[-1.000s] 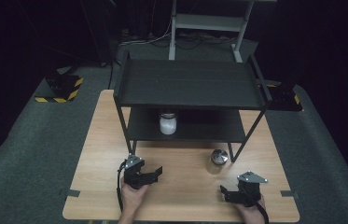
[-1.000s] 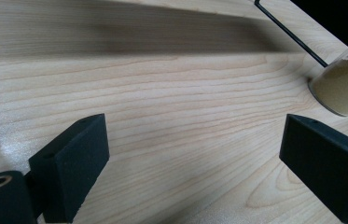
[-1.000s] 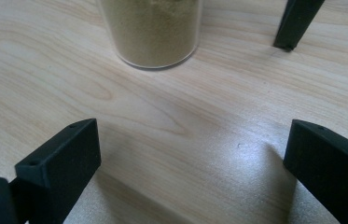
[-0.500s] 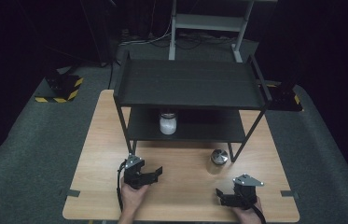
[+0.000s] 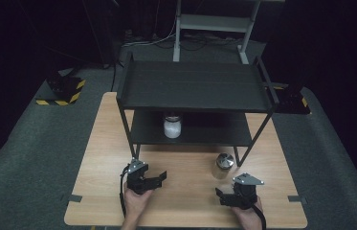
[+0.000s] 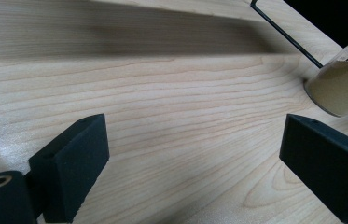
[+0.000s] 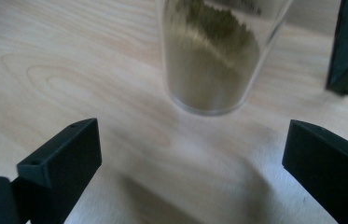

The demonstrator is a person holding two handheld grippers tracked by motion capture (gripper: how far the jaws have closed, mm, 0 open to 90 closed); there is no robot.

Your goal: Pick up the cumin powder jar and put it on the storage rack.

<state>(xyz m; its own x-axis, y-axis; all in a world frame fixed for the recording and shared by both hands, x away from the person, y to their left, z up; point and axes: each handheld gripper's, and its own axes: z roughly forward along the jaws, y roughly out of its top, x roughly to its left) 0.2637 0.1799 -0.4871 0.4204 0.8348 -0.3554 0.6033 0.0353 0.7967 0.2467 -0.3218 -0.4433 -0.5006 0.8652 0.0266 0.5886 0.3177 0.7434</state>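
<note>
While both my grippers, left and right, stand apart (empty), the clear powder-filled glass jar near the right one awaits grasping.

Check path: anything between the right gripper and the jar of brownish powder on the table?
Nothing visible. The right gripper is open, its fingers wide apart, with bare table between them and the jar just ahead. The shelf leg stands off to one side, clear of the line.
</note>
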